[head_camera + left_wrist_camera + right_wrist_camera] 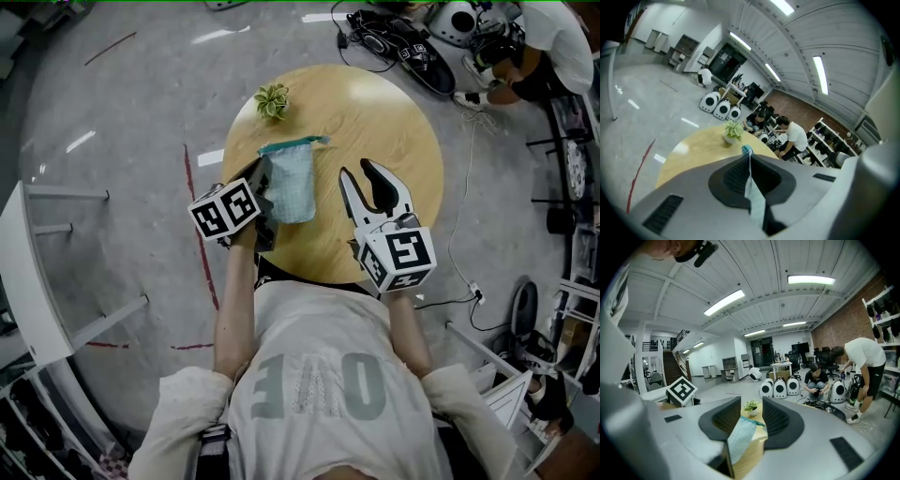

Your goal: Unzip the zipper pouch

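We see an evenly lit hall under long ceiling strip lights (pixel 724 302), which throw white glare streaks onto the grey floor (pixel 122 187) and a pale sheen on the round bench (pixel 394 131). Shadows are soft and faint. Both gripper views bulge like a fisheye, with dark corners. Close to the lens, the left gripper (pixel 749 158) and its fingers (pixel 733 176) look slightly soft; the head view is sharp but muted.

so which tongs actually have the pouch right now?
The left tongs: they are shut on the near edge of the teal zipper pouch, with its fabric pinched flat between them. The right tongs stand open beside it, gripping nothing.
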`<state>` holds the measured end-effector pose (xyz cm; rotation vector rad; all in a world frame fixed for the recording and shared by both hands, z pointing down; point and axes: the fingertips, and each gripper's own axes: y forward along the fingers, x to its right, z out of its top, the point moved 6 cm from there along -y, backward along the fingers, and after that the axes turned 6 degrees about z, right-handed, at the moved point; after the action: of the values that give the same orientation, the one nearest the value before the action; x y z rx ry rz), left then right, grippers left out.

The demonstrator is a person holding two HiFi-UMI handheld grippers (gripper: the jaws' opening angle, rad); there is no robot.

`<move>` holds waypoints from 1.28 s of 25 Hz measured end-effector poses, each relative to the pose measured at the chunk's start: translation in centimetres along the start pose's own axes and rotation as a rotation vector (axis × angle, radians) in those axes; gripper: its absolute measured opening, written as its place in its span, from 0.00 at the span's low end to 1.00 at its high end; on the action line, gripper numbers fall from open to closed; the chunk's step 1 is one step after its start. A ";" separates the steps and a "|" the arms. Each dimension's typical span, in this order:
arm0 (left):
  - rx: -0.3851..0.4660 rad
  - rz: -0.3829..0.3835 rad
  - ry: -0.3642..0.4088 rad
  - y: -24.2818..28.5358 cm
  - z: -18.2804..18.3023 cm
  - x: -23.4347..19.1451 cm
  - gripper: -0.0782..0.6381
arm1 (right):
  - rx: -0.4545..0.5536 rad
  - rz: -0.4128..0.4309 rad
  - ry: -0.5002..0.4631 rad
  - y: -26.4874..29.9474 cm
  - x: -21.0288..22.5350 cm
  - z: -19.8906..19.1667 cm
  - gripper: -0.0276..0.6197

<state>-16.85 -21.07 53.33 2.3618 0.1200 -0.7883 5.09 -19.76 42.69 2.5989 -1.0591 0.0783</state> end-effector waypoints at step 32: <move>0.816 -0.085 1.007 -18.8 9.4 19.3 0.15 | 0.434 0.205 0.190 -6.1 -5.6 13.2 0.27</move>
<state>-10.99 -13.93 26.32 3.3232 0.3656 0.5195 4.24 -16.21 27.51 2.7635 -1.3561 0.6580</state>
